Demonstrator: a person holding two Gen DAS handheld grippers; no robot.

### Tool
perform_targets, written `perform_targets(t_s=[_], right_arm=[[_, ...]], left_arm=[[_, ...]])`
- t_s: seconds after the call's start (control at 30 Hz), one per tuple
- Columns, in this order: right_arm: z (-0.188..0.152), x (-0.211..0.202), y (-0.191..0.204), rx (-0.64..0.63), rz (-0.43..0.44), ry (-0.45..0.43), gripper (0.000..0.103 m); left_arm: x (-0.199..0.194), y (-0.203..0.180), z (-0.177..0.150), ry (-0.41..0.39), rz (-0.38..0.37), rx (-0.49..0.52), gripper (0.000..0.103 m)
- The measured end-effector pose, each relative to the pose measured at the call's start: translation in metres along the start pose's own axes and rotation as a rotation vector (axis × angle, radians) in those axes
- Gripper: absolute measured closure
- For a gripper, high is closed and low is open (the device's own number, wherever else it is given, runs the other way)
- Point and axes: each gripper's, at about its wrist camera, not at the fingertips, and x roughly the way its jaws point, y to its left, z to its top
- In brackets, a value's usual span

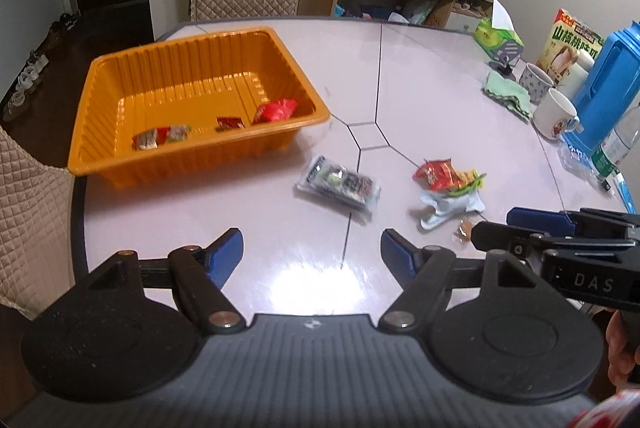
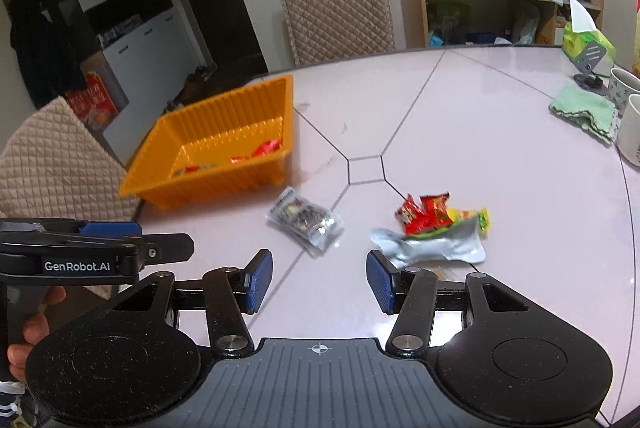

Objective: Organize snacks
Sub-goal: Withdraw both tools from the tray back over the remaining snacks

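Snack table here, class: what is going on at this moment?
A person holds a two-finger gripper in each hand above the table. The left gripper and right gripper both have open jaws and hold nothing. A few wrapped snacks already lie in the orange tray. A clear packet, a silver pouch and red packets remain loose on the table.

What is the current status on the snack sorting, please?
Left gripper and right gripper open, empty. Several snacks in orange tray; clear packet and snack pile on table. Nothing in the way.
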Motion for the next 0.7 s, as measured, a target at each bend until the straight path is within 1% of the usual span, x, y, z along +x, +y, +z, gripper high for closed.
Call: perform_targets(t_s=[0.3, 0.5, 0.7], right_arm=[[-0.012, 0.009, -0.023, -0.008, -0.025, 0.037, 0.050], [-0.016, 0.015, -0.038, 0.006, -0.036, 0.055, 0.050], [-0.019, 0.025, -0.053, 0.022, -0.045, 0.067, 0.050]], left_arm=[[0.010, -0.017, -0.020, 0.030, 0.016, 0.001, 0.029], [0.022, -0.026, -0.023, 0.044, 0.024, -0.002, 0.029], [0.034, -0.035, -0.020, 0.041, 0.032, 0.015, 0.029]])
